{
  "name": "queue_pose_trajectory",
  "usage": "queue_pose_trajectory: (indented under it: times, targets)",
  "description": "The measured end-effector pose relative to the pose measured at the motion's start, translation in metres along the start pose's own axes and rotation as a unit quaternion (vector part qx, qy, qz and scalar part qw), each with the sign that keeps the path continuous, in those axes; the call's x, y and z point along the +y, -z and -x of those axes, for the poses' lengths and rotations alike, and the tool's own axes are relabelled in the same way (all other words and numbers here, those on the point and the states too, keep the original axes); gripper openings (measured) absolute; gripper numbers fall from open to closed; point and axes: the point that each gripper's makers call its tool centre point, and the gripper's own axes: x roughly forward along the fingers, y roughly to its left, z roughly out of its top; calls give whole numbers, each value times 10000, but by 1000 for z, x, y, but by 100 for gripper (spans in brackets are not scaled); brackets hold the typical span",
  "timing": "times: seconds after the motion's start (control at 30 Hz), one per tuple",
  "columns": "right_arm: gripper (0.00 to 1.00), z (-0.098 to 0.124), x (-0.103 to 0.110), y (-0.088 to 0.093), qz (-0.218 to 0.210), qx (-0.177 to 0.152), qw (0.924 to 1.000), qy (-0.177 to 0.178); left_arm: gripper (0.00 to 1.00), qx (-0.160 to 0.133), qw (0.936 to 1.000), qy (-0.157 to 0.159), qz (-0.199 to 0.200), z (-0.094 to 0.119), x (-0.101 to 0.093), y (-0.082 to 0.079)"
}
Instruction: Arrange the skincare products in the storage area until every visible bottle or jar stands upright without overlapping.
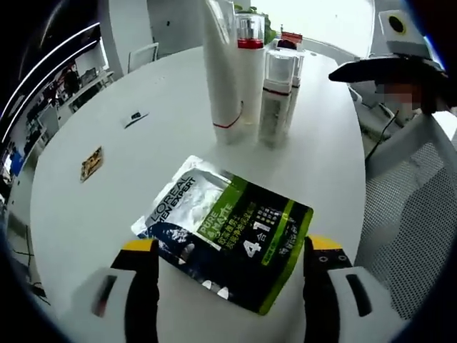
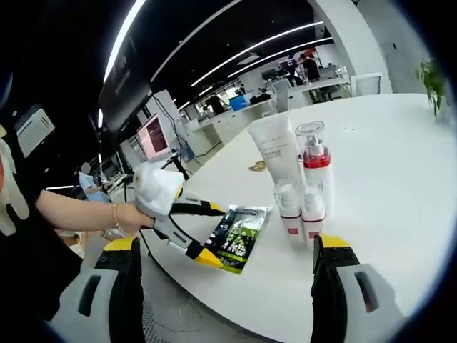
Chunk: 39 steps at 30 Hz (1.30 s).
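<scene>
- Left gripper [image 1: 232, 266] is straddling the flat sachet [image 1: 228, 232] on the table [image 1: 100, 214], jaws wide apart, gripping nothing.
- Right gripper [image 2: 225, 264] is hovering wide open, empty, near the upright bottles [image 2: 303, 193].
- Advice: pinch the sachet's edge squarely, lifting clear of the bottles.

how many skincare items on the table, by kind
Tall white squeeze tubes standing on their caps: 1
Clear-capped white pump bottles with a red band: 1
Small white bottles with clear caps: 2
Flat black, white and green sachet packs lying on the white table: 1
Total: 5
</scene>
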Motion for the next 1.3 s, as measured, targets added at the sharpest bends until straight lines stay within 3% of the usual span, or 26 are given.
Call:
queue_pose_trajectory:
  times: [0.2, 0.43, 0.87, 1.3]
  targets:
    - [100, 1, -7, 3, 205, 105, 9996, 148, 78, 157, 9998, 97, 107, -6, -1, 6]
    - [100, 5, -19, 5, 361, 184, 9986, 355, 78, 81, 9999, 123, 40, -9, 3, -8]
    - [100, 9, -28, 5, 222, 81, 9983, 533, 79, -34, 9999, 128, 22, -22, 14, -23]
    - [100, 10, -29, 5, 193, 90, 9980, 588, 79, -38, 9999, 130, 22, -26, 11, -29]
